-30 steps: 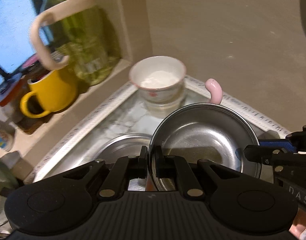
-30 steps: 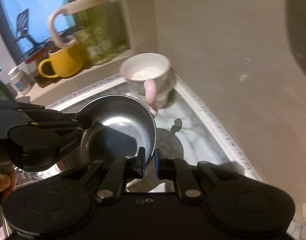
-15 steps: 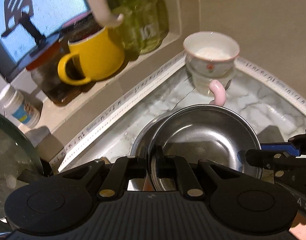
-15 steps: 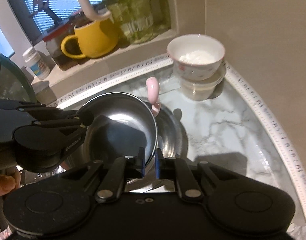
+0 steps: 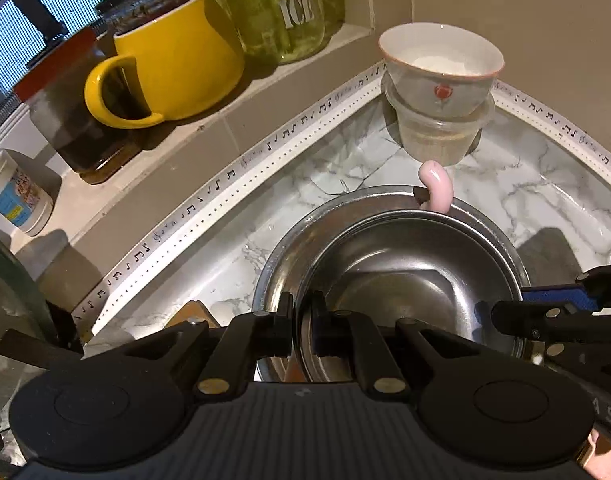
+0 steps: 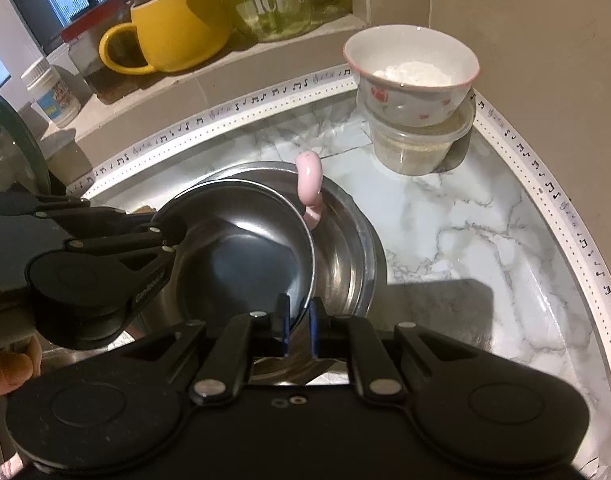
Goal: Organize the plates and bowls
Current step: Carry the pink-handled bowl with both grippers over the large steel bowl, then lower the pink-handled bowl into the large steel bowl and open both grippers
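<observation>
I hold a small steel bowl (image 5: 409, 280) (image 6: 241, 248) by its rim from both sides. My left gripper (image 5: 301, 328) is shut on the near-left rim, and its tips also show in the right wrist view (image 6: 165, 236). My right gripper (image 6: 298, 328) is shut on the opposite rim and appears at the right edge of the left wrist view (image 5: 521, 316). Directly below sits a larger steel bowl (image 5: 289, 256) (image 6: 345, 256) on the marble counter. Whether the two bowls touch is unclear. A pink hooked handle (image 5: 437, 188) (image 6: 311, 184) sticks up at the far rim.
A white flowered bowl (image 5: 441, 68) (image 6: 409, 76) with white powder rests on a clear plastic tub (image 6: 417, 144) in the far corner. On the sill stand a yellow mug (image 5: 177, 60), green glass jars (image 5: 289, 8) and a small white bottle (image 6: 53, 96). A glass lid (image 6: 9, 140) stands at left.
Both grippers have come down and forward with the small bowl, which now sits over the larger steel bowl. The corner bowl and the sill look closer.
</observation>
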`<action>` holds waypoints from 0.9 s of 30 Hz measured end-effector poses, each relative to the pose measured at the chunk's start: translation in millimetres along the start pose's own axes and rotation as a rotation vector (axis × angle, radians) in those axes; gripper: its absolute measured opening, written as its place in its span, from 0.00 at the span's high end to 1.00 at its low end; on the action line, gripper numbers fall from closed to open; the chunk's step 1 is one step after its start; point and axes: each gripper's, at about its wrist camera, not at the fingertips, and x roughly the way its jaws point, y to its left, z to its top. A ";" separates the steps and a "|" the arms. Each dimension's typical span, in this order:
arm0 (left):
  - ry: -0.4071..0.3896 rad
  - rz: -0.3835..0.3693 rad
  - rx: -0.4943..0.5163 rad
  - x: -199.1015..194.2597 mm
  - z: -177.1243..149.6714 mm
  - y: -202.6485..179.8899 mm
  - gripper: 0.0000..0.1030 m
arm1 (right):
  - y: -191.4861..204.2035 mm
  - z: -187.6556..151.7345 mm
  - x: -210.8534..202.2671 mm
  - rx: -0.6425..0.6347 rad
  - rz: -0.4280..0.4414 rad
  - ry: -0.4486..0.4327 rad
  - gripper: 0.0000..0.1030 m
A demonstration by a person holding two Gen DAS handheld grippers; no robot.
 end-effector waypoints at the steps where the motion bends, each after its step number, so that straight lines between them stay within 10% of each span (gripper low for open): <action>1: 0.003 -0.002 0.002 0.8 -0.5 -0.4 0.92 | -0.2 -0.3 1.6 0.000 -0.001 0.008 0.90; 27: 0.010 0.023 0.110 5.8 -8.5 -10.3 0.87 | 11.7 -7.0 -2.3 -0.016 -0.002 0.028 0.79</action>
